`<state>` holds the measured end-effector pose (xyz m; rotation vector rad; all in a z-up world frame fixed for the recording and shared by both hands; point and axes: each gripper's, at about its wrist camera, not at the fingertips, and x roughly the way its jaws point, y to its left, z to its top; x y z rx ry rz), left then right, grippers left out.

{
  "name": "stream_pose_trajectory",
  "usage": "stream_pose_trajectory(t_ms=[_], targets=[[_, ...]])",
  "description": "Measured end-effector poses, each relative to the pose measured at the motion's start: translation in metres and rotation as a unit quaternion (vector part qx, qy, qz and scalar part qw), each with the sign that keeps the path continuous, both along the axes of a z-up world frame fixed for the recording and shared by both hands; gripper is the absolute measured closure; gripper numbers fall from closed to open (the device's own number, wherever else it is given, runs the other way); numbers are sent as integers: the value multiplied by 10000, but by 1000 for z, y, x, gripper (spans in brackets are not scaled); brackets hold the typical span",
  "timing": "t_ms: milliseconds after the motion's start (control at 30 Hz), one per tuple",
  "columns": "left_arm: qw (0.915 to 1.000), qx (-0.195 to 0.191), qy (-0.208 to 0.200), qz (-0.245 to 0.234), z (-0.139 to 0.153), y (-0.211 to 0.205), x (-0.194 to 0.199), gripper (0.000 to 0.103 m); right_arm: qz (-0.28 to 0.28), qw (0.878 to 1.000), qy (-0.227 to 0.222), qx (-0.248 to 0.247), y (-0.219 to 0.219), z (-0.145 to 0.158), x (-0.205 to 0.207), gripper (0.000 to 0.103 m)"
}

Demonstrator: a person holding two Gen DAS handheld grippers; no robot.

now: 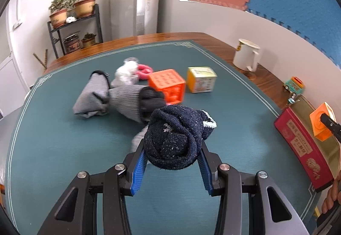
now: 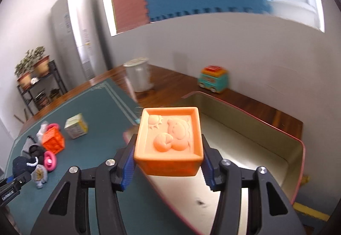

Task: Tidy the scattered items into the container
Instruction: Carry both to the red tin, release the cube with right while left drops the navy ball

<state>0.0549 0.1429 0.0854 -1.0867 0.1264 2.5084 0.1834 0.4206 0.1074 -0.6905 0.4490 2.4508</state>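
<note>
My left gripper is shut on a rolled dark navy sock and holds it above the green mat. My right gripper is shut on an orange embossed toy block and holds it over the near end of the open red tin box. That block and the tin also show at the right in the left wrist view. On the mat lie grey socks, a white plush, a pink ring, an orange cube and a yellow cube.
A white mug and a teal toy bus stand on the wooden table edge by the wall. A plant shelf stands behind the table. In the right wrist view another pink ring lies by the socks.
</note>
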Motion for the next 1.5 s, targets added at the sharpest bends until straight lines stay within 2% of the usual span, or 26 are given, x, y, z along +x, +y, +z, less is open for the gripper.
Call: stream_pose_trajectory(t_ms=[467, 833, 1000, 1233, 1300, 1500], targets=[[9969, -127, 94, -774, 14, 87, 27, 57, -367, 9992, 41, -181, 39, -12, 38, 46], [9866, -111, 166, -1622, 23, 171, 49, 57, -510, 9985, -45, -174, 55, -19, 59, 45], [9813, -116, 184, -1912, 24, 201, 57, 57, -701, 9975, 96, -1, 59, -14, 70, 29], [9727, -67, 270, -2302, 29, 229, 69, 57, -962, 9950, 280, -9, 66, -12, 84, 28], [9713, -78, 283, -2359, 29, 236, 70, 57, -1009, 9944, 301, -38, 69, -12, 86, 25], [9673, -62, 306, -2518, 30, 248, 73, 57, -1079, 9937, 299, -44, 71, -13, 89, 25]])
